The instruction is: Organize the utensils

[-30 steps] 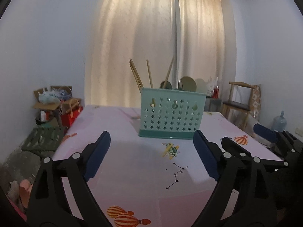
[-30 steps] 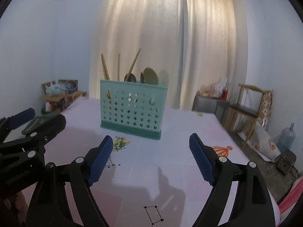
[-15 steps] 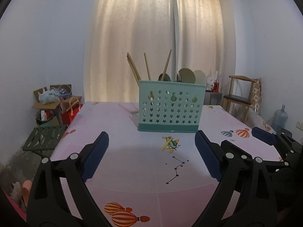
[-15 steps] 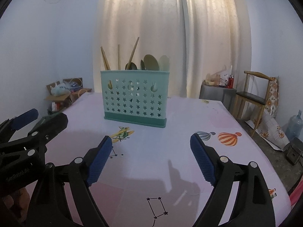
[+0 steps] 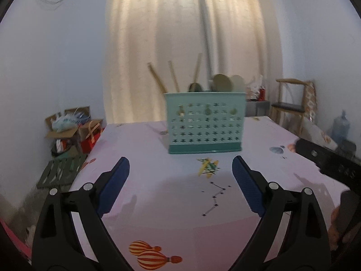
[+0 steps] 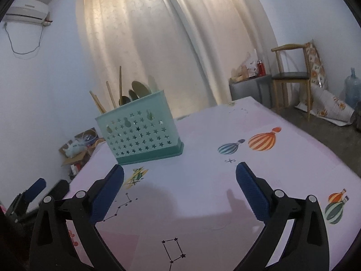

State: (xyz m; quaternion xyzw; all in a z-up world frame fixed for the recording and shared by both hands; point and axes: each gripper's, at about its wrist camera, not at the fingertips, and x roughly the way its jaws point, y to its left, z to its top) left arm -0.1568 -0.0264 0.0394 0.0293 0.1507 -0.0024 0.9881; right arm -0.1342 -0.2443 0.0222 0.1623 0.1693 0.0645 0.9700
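A teal utensil holder with star cut-outs (image 5: 204, 123) stands upright on the pink table (image 5: 180, 203). Wooden chopsticks (image 5: 173, 76) and several spoons (image 5: 222, 82) stick out of its top. My left gripper (image 5: 180, 169) is open and empty, well short of the holder. In the right wrist view the holder (image 6: 138, 131) stands left of centre with chopsticks (image 6: 119, 85) and spoons (image 6: 140, 88) in it. My right gripper (image 6: 180, 174) is open and empty, in front of the holder and to its right. The left gripper shows at the lower left of that view (image 6: 33, 189).
The tablecloth carries balloon prints (image 6: 262, 141) and constellation prints (image 5: 214, 201). Cardboard boxes and bags (image 5: 72, 128) sit on the floor left of the table. A wooden chair (image 6: 291, 74), a small cabinet (image 6: 248, 90) and a water bottle (image 6: 352, 88) stand at the right. Curtains hang behind.
Both grippers have pulled back from the holder, which looks smaller. The right gripper has tilted and swung right, so the holder has shifted left in its view. Both stay open.
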